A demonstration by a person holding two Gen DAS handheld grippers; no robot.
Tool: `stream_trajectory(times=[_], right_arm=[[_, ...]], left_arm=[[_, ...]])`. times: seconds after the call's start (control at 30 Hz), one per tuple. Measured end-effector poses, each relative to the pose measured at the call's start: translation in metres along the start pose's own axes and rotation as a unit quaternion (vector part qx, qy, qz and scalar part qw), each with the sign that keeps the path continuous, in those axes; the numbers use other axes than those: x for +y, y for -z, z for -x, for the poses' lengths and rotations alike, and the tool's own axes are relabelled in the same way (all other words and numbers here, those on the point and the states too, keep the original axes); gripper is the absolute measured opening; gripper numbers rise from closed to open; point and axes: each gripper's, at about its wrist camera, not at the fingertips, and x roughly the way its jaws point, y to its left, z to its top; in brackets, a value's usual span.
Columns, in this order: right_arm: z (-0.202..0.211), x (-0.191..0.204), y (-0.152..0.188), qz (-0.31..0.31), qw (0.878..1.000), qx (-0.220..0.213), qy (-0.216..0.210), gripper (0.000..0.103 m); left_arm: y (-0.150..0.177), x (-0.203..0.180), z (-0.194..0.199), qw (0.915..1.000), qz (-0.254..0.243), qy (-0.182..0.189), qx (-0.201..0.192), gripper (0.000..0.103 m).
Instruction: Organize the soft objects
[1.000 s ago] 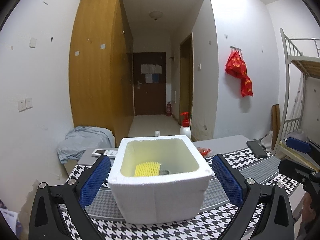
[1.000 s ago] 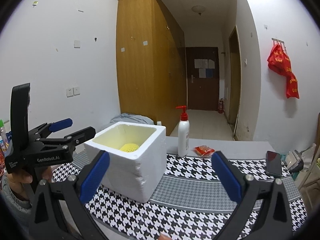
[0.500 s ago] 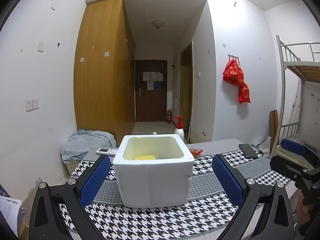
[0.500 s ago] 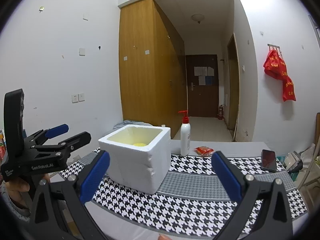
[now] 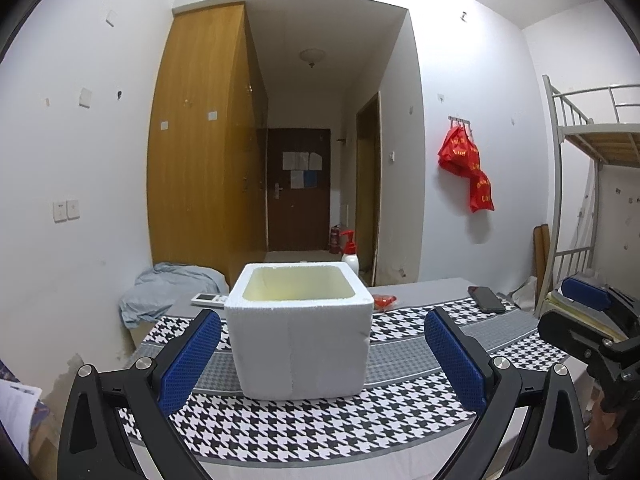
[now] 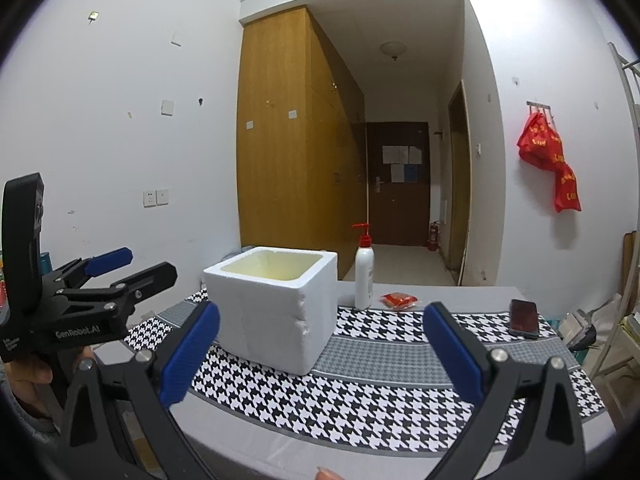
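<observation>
Both grippers held wide and empty before a white foam box on a houndstooth cloth.

The left gripper [image 5: 320, 354] and right gripper [image 6: 320, 354], their ribbed blue pads spread apart, hover over the near table edge; the square, grainy foam box [image 5: 299, 330] stands upright mid-cloth [image 5: 400, 412]. A smooth pump bottle [image 6: 364, 276] stands beyond. Since a second ago both have drawn back and lower; the yellow mesh inside is now hidden by the rim.

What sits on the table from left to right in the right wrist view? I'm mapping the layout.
Left gripper → white foam box → pump bottle → red packet → phone.
</observation>
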Motion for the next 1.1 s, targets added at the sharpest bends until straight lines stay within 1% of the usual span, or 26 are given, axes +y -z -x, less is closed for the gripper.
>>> stream_trajectory(times=[0.1, 0.27, 0.47, 0.6, 0.8, 0.97, 1.1], right_arm=[[0.002, 0.001, 0.006, -0.003, 1.0, -0.001, 0.002, 0.103], [0.008, 0.005, 0.014, -0.002, 1.0, -0.014, 0.013, 0.103], [0.012, 0.009, 0.028, 0.0, 1.0, -0.016, 0.024, 0.103], [0.016, 0.012, 0.036, 0.004, 0.999, -0.019, 0.037, 0.103], [0.026, 0.011, 0.045, -0.004, 0.999, -0.022, 0.035, 0.103], [0.034, 0.011, 0.054, -0.007, 0.999, -0.018, 0.04, 0.103], [0.04, 0.013, 0.057, -0.007, 0.999, -0.019, 0.039, 0.103]], left_arm=[[0.007, 0.0, 0.005, 1.0, 0.001, -0.001, -0.002, 0.102], [0.019, 0.001, 0.013, 0.9999, 0.002, -0.01, -0.006, 0.102], [0.035, -0.001, 0.022, 0.9998, -0.002, -0.017, -0.012, 0.102], [0.043, -0.002, 0.028, 0.9999, -0.005, -0.013, -0.009, 0.102], [0.05, -0.005, 0.038, 0.9996, -0.013, -0.02, -0.016, 0.102], [0.058, -0.01, 0.046, 0.9996, -0.019, -0.012, -0.015, 0.102], [0.058, -0.013, 0.051, 0.9996, -0.022, -0.009, -0.015, 0.102]])
